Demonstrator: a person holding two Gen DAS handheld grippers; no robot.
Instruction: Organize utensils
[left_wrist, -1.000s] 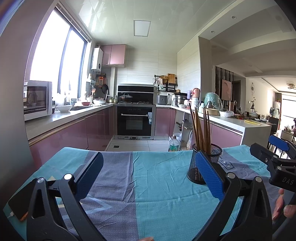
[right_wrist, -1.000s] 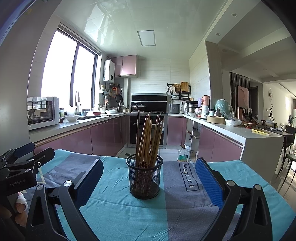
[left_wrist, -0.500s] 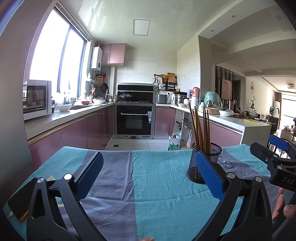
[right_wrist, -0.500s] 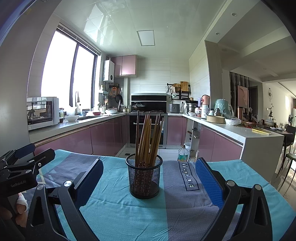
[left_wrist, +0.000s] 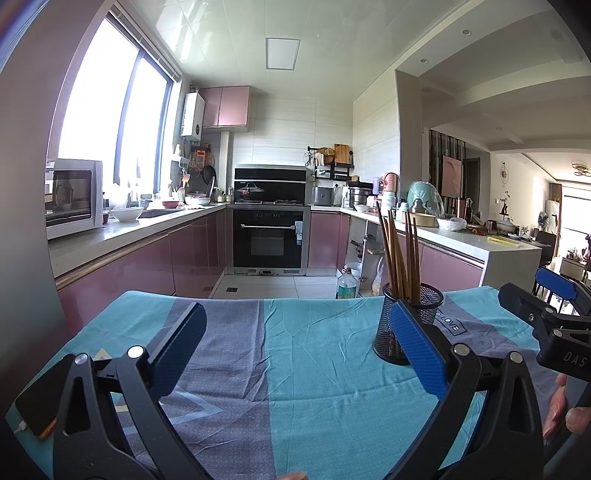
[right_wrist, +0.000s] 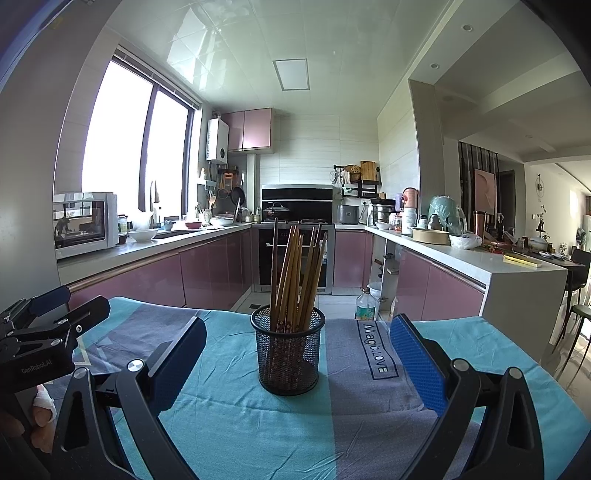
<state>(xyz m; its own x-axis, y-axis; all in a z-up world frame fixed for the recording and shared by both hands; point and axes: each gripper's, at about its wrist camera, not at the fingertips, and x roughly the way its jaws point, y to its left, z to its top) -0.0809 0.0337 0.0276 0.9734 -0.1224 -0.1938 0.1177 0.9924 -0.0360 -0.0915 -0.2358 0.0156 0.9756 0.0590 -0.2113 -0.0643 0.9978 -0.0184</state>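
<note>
Chopsticks: a bundle of brown wooden chopsticks (right_wrist: 295, 273) is seen standing upright, slightly fanned, inside the mesh holder; in the left wrist view the same bundle (left_wrist: 400, 254) is seen leaning a little.
Mesh holder: a round black wire-mesh cup (right_wrist: 288, 349) is placed on the tablecloth, upright, on the boundary between a teal stripe and a grey stripe.
Right gripper: the right gripper (right_wrist: 297, 354) is held with its blue-padded fingers spread wide, one on each side of the mesh holder and nearer the camera than it; nothing is gripped and the holder is not touched.
Left gripper: the left gripper (left_wrist: 295, 345) is likewise spread wide and holds nothing; the mesh holder (left_wrist: 406, 323) is seen just behind its right finger, partly hidden by the blue pad.
Tablecloth: a teal and grey striped cloth (right_wrist: 240, 424) is spread under the mesh holder; the words "Magic LOVE" are printed on the grey stripe just right of the holder.
Phone: a dark phone (left_wrist: 37, 400) is laid on the cloth well to the left of the mesh holder, at the table's near left edge.
Kitchen: pink cabinets (right_wrist: 147, 277) and a black oven (left_wrist: 267, 240) are seen beyond the table, behind the mesh holder.
</note>
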